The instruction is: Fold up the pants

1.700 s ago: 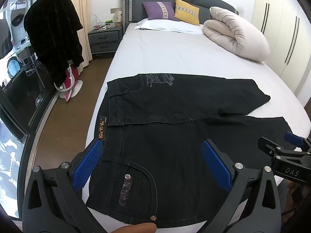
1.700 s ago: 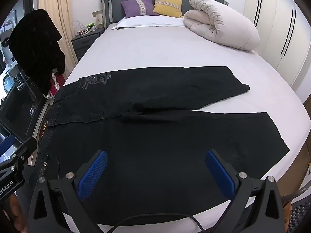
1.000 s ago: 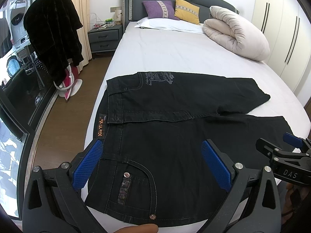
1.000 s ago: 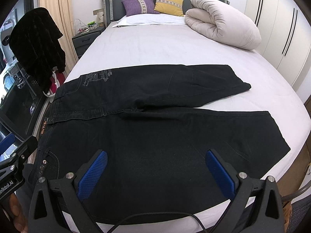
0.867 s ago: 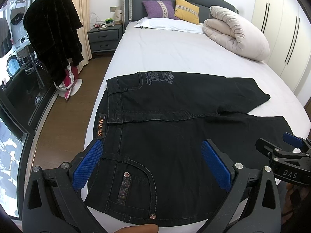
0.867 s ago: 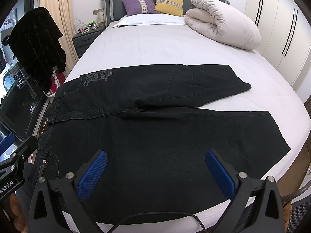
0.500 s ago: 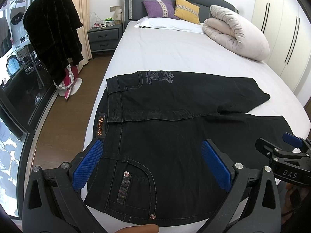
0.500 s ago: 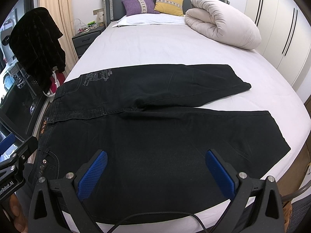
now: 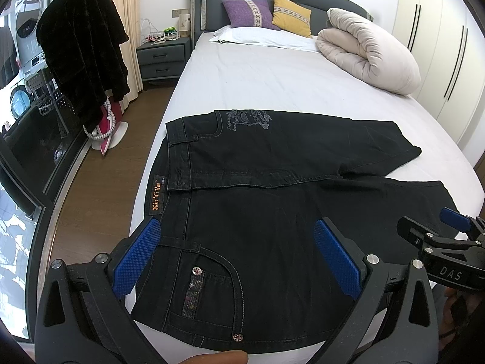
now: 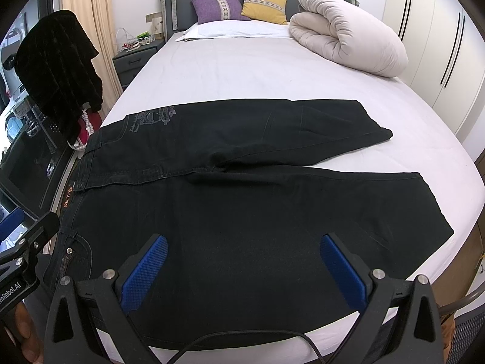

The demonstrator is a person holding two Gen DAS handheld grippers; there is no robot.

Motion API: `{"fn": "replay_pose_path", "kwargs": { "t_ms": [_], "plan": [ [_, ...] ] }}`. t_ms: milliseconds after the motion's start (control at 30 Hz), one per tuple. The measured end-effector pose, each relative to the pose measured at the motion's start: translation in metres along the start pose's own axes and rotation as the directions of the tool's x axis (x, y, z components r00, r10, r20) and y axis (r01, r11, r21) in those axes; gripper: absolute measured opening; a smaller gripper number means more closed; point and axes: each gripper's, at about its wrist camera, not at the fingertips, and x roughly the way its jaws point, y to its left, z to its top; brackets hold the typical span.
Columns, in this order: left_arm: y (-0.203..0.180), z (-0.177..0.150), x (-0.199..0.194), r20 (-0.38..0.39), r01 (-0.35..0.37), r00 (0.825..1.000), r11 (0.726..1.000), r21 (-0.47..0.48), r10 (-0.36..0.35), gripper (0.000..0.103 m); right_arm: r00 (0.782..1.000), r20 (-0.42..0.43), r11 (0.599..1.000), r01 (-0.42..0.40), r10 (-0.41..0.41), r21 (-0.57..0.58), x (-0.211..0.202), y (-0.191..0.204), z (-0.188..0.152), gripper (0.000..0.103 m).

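I see the black denim pants (image 9: 272, 200) spread flat across the foot edge of the white-sheeted bed (image 9: 272, 82), waistband at its left edge. My left gripper (image 9: 236, 254) and right gripper (image 10: 242, 264) hover above them, jaws spread wide, empty.

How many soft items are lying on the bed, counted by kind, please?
Black pants: 1
Cushions, purple and yellow: 2
White pillow: 1
Rolled beige duvet: 1
Total: 5
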Motion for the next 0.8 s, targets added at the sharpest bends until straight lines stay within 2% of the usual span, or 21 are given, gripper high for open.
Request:
{"fn": "replay_pose_path", "kwargs": {
  "t_ms": [667, 800],
  "plan": [
    [-0.0003, 0.0002, 0.0003, -0.003, -0.002, 1.0, 1.0, 0.0, 0.002, 0.103, 1.0, -0.004, 1.0, 0.0, 0.0, -0.002, 0.0005, 0.0022, -0.0019, 0.103],
    [0.0012, -0.0096, 0.0079, -0.005, -0.013, 1.0, 1.0, 0.005, 0.013, 0.103, 1.0, -0.009, 1.0, -0.003, 0.003, -0.003, 0.0036, 0.0055, -0.0047, 0.103]
  ]
}}
